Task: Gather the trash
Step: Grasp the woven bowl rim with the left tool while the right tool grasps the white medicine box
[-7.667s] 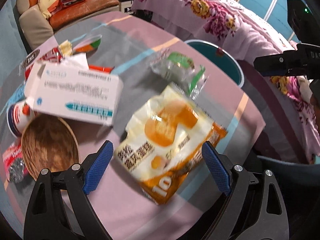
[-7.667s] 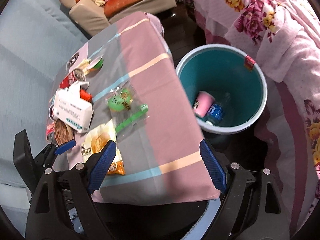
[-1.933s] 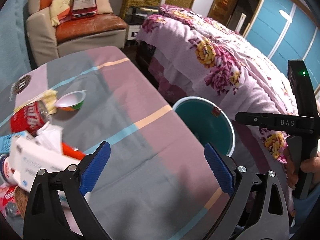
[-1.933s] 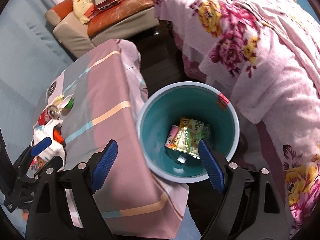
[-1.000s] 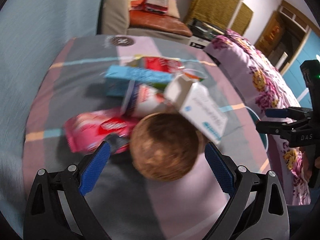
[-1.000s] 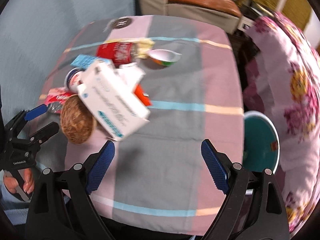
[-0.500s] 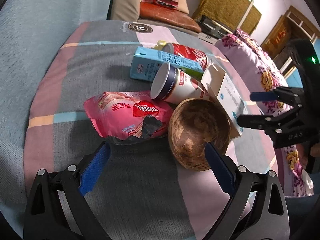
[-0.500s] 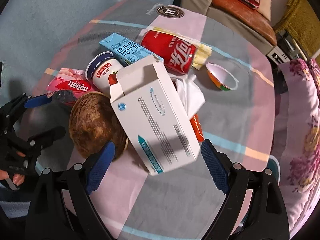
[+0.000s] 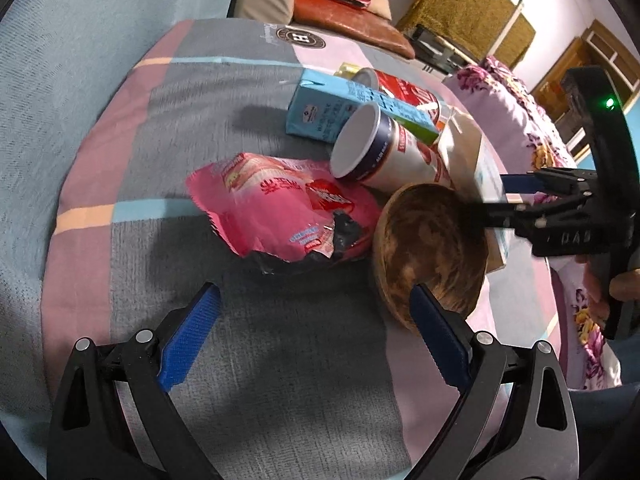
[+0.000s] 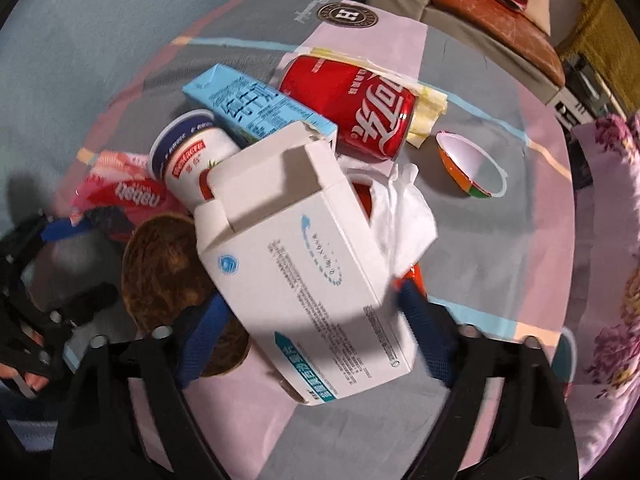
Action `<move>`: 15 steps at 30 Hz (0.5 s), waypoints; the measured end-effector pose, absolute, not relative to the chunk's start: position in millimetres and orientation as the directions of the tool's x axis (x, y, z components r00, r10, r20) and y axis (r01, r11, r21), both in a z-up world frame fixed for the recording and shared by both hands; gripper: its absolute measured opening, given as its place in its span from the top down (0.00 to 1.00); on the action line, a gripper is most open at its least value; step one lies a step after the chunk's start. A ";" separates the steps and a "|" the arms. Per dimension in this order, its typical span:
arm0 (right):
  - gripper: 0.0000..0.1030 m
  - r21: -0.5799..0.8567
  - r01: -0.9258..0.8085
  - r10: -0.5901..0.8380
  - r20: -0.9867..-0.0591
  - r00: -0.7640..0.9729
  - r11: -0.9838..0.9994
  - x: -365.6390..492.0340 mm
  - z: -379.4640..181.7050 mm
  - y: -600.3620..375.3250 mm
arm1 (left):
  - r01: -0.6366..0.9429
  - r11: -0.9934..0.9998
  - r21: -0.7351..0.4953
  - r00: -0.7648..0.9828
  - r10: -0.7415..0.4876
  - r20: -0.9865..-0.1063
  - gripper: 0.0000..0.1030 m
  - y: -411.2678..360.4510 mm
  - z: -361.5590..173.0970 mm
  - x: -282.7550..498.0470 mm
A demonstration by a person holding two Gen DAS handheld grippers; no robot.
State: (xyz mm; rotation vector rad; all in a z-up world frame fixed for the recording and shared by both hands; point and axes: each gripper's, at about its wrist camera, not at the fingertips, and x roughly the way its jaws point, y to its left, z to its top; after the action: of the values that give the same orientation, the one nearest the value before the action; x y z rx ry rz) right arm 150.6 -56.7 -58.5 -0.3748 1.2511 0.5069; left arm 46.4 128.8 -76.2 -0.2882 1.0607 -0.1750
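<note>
A pile of trash lies on the table. My left gripper (image 9: 314, 334) is open and empty, just short of a pink snack wrapper (image 9: 280, 208). My right gripper (image 10: 314, 326) is open with its blue fingers on either side of a white carton box (image 10: 304, 268), not closed on it. Beside the box lie a brown wooden bowl (image 10: 168, 264), a white paper cup (image 10: 192, 158), a blue milk carton (image 10: 256, 106), a red cola can (image 10: 352, 104) and a white tissue (image 10: 404, 216). The right gripper (image 9: 520, 196) shows over the bowl (image 9: 428, 248) in the left wrist view.
A small orange-rimmed cup (image 10: 472, 168) lies apart on the right of the striped tablecloth (image 10: 500, 264). A sofa (image 9: 352, 12) stands beyond the table's far edge. A flowered bedspread (image 10: 616, 208) is at the right. The teal bin's rim (image 10: 568, 344) peeks past the table edge.
Both grippers have moved closer to the pile. My right gripper has come down around the white box. My left gripper has neared the pink wrapper.
</note>
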 end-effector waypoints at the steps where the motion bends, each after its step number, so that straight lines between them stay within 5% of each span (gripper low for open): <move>1: 0.33 0.018 -0.546 0.170 -0.958 0.229 0.838 149.7 -56.0 -59.5 | 0.006 0.947 -0.321 0.479 -0.285 -0.830 0.08 127.2 -75.9 46.2; 8: 0.36 0.072 -0.498 0.221 -0.944 0.246 0.864 140.4 -36.6 -84.1 | 0.032 0.936 -0.351 0.478 -0.323 -0.817 0.08 116.2 -71.4 41.9; 15: 0.36 0.130 -0.432 0.259 -0.931 0.257 0.893 132.7 -23.4 -116.5 | 0.001 0.934 -0.358 0.461 -0.318 -0.828 0.30 100.7 -72.5 49.4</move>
State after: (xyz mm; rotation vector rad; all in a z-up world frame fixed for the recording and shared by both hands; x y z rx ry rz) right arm 132.7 -116.5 -23.4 -0.1629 1.2249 0.4714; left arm 49.4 100.7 -72.5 -0.3284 1.0785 -0.2005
